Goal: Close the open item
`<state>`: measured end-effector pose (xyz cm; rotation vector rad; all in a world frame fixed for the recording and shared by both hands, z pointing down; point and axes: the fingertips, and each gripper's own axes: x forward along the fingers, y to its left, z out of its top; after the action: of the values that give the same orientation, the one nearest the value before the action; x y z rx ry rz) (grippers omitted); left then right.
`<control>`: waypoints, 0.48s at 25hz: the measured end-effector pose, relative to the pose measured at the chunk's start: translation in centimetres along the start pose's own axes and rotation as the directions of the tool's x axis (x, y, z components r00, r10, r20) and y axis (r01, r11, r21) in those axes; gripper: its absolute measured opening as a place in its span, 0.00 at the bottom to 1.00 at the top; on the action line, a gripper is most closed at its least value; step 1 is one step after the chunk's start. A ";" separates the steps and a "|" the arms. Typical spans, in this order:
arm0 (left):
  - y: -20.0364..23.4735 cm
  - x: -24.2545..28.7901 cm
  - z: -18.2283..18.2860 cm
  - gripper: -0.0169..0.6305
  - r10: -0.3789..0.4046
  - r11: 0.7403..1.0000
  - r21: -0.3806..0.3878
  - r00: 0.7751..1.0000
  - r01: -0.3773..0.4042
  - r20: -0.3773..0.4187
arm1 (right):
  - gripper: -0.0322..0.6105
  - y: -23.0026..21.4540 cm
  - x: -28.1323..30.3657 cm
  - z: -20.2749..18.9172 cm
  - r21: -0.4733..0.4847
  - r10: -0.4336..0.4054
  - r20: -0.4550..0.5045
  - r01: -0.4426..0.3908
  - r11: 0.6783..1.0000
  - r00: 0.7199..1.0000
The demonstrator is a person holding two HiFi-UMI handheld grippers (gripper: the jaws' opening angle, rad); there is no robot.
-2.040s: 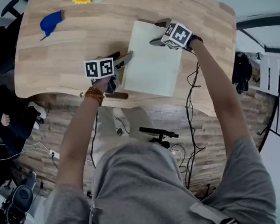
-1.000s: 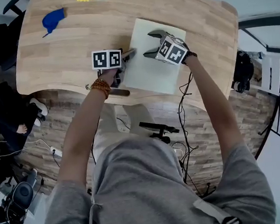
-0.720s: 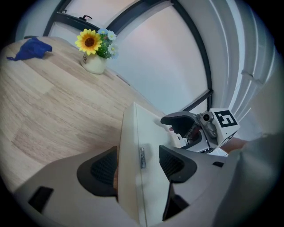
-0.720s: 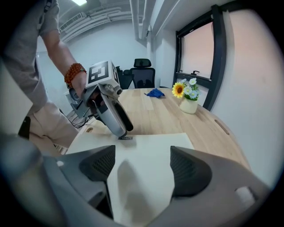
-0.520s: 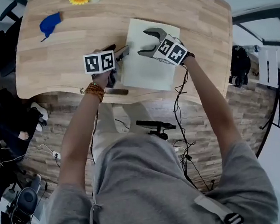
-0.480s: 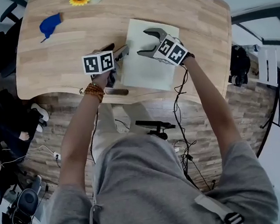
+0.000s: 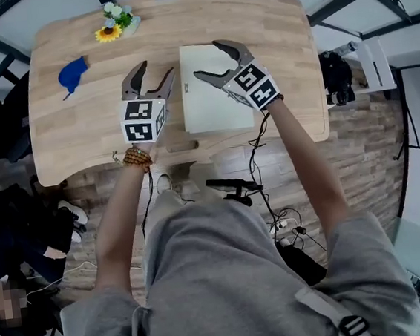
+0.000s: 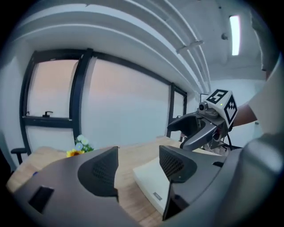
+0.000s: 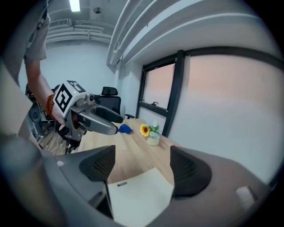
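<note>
Both spread, empty: left gripper, right gripper.

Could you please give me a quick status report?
Left tool and right tool open, empty, above the wooden table. Cream flat rectangular case lies flat, looks closed. Blue object and potted flowers sit well aside.

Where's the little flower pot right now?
In the head view the flower pot stands at the table's far edge, left of centre, right of the blue object and beyond the left gripper.
</note>
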<state>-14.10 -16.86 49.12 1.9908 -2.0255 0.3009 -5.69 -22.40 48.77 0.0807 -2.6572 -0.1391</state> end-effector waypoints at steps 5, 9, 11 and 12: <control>-2.2 -4.5 6.3 0.47 -0.078 0.990 0.125 0.984 0.058 0.162 | 0.67 2.1 -4.7 5.5 0.065 -0.230 0.123 0.224 0.972 0.965; -3.8 -9.4 9.4 0.45 -0.118 0.982 0.174 0.954 0.071 0.277 | 0.58 6.3 -8.5 9.1 0.097 -0.356 0.222 0.343 0.934 0.908; -4.4 -11.7 9.9 0.43 -0.123 0.980 0.189 0.941 0.065 0.314 | 0.55 8.9 -10.0 10.4 0.110 -0.396 0.263 0.380 0.918 0.880; -4.7 -12.7 9.9 0.41 -0.123 0.978 0.200 0.937 0.059 0.326 | 0.53 10.2 -10.8 11.0 0.116 -0.415 0.280 0.399 0.910 0.866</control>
<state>-9.83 -8.50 35.25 2.3858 -2.1614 0.1399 -1.58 -10.45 35.29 0.6960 -2.9072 -0.2319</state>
